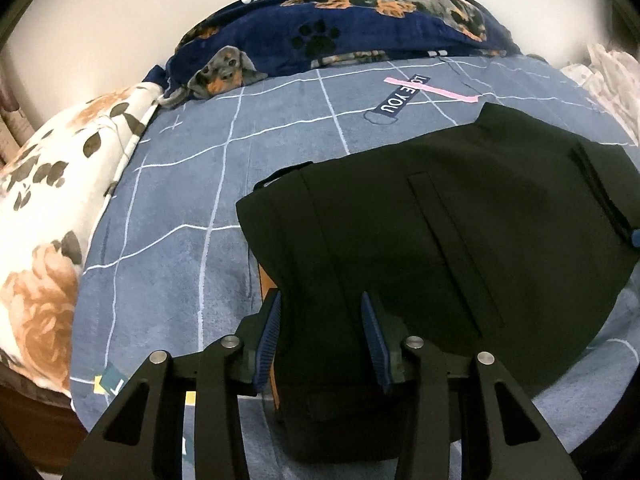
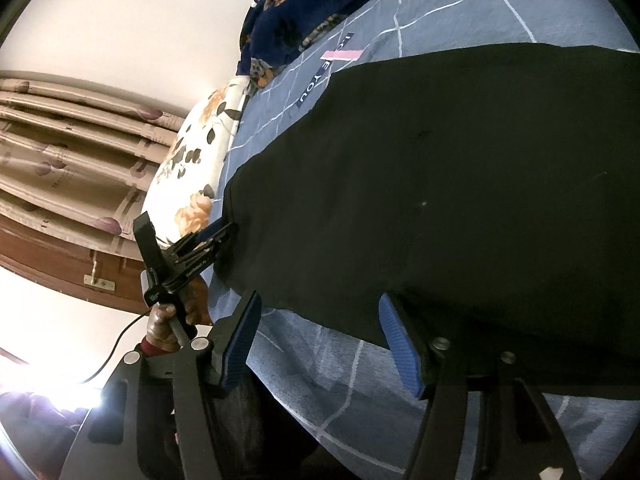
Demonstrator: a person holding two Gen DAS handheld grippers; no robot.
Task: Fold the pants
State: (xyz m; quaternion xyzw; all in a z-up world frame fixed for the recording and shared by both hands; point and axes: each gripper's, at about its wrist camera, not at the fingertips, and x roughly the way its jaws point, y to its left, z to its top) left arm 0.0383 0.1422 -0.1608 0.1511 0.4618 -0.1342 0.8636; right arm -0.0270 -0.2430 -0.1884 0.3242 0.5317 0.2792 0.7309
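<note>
Black pants [image 1: 440, 232] lie folded on a blue-grey checked bedsheet [image 1: 168, 216]. My left gripper [image 1: 320, 300] is open, its blue-padded fingers [image 1: 270, 328] straddling the pants' near edge, which drapes between and below them. In the right wrist view the pants [image 2: 460, 184] fill the frame. My right gripper [image 2: 320, 304] is open at their near edge, the right finger [image 2: 400, 344] against the cloth, the left finger [image 2: 240, 340] over bare sheet [image 2: 328, 376]. The left gripper also shows there [image 2: 224, 234], at the pants' left corner.
A floral pillow [image 1: 52, 208] lies at the bed's left. A navy dog-print blanket [image 1: 340, 28] is bunched at the far side. White cloth [image 1: 612, 76] sits far right. Curtains [image 2: 68, 152] and wooden trim [image 2: 60, 268] stand beyond the bed.
</note>
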